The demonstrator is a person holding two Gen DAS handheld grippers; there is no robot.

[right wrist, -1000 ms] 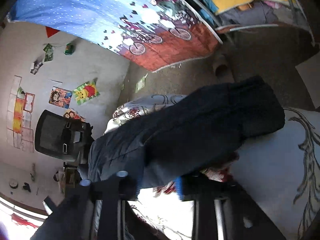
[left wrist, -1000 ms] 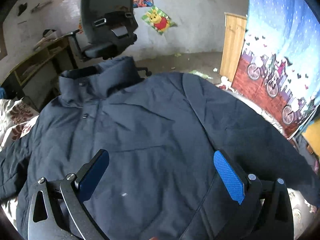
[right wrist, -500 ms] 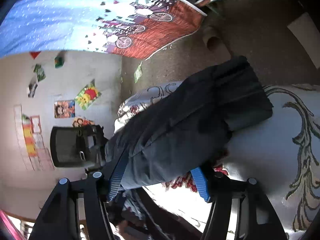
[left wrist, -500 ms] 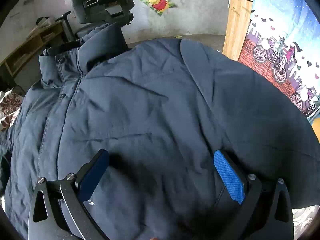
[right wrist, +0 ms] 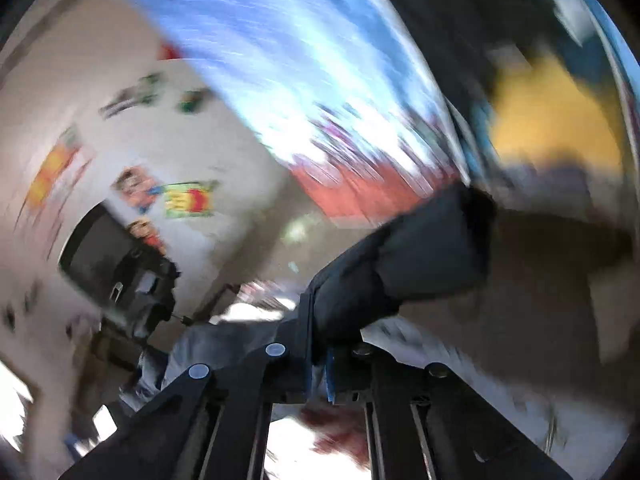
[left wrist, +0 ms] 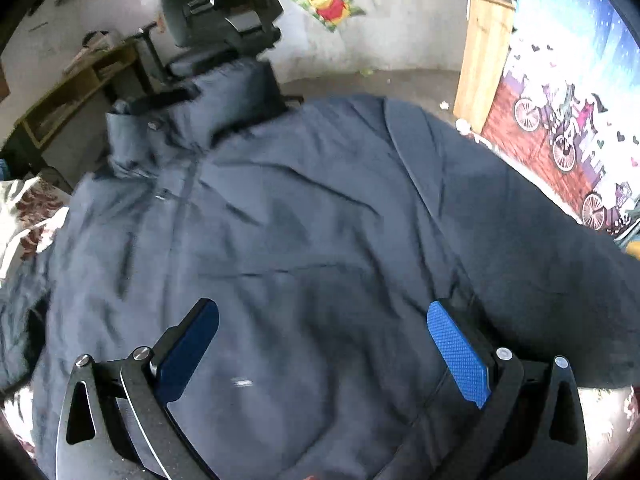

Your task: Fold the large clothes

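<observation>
In the left wrist view a patterned bedsheet point(left wrist: 28, 216) is peeking out at the far left edge, and lying across it is the dark navy jacket point(left wrist: 304, 232), spreading front-up over nearly the whole frame with its collar point(left wrist: 192, 120) standing up toward the black office chair point(left wrist: 218, 4) behind it. The left gripper point(left wrist: 322, 346) is hovering low over the jacket's lower front, its blue pads point(left wrist: 456, 354) standing wide apart with nothing pinched between them. Further right, the jacket's sleeve point(left wrist: 560, 280) is running off toward the curtain with the bicycle print point(left wrist: 568, 128), a wooden cabinet point(left wrist: 480, 52) standing just beside that curtain. Over in the right wrist view everything is smearing with blur: the chair point(right wrist: 116, 264) is sitting at the left against a wall of posters point(right wrist: 188, 200), and in the middle the right gripper point(right wrist: 319, 372) is clamping narrow on a fold of the sleeve point(right wrist: 420, 264), which is jutting up and to the right from between the pads, its cuff end hanging clear of the sheet point(right wrist: 460, 360) below.
</observation>
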